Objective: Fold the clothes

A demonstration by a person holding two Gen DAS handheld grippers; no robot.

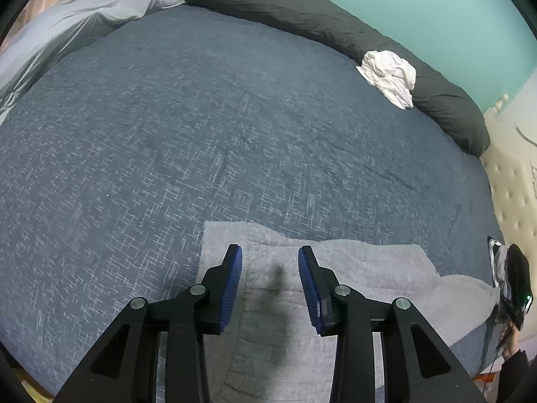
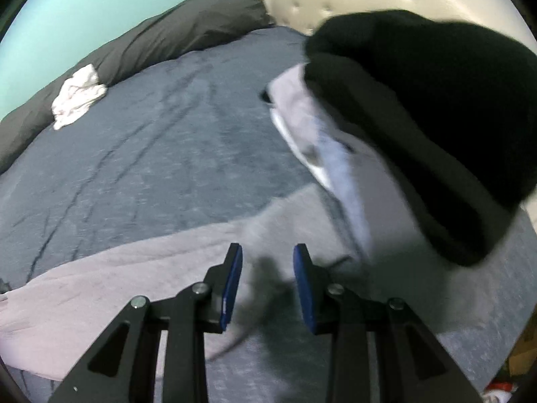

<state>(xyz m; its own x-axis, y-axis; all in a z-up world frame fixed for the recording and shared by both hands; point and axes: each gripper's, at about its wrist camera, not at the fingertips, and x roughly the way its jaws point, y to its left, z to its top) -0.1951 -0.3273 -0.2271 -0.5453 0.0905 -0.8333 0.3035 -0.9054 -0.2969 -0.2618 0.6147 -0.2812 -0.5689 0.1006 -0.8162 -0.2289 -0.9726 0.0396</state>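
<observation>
A light grey garment [image 1: 335,268] lies spread flat on the near part of the blue bedspread [image 1: 201,134]. My left gripper [image 1: 270,252] hovers open over its left part, nothing between the blue pads. In the right wrist view the same grey garment [image 2: 117,285] runs across the front, and my right gripper [image 2: 267,250] is open above it near a raised fold. A stack of folded clothes [image 2: 402,117], black on top of pale grey and white, stands close on the right, blurred.
A crumpled white garment [image 1: 389,75] rests against a long dark grey pillow [image 1: 302,13] at the far edge. A pale grey sheet [image 1: 67,27] bunches at the far left. A cream tufted headboard [image 1: 513,181] borders the bed on the right.
</observation>
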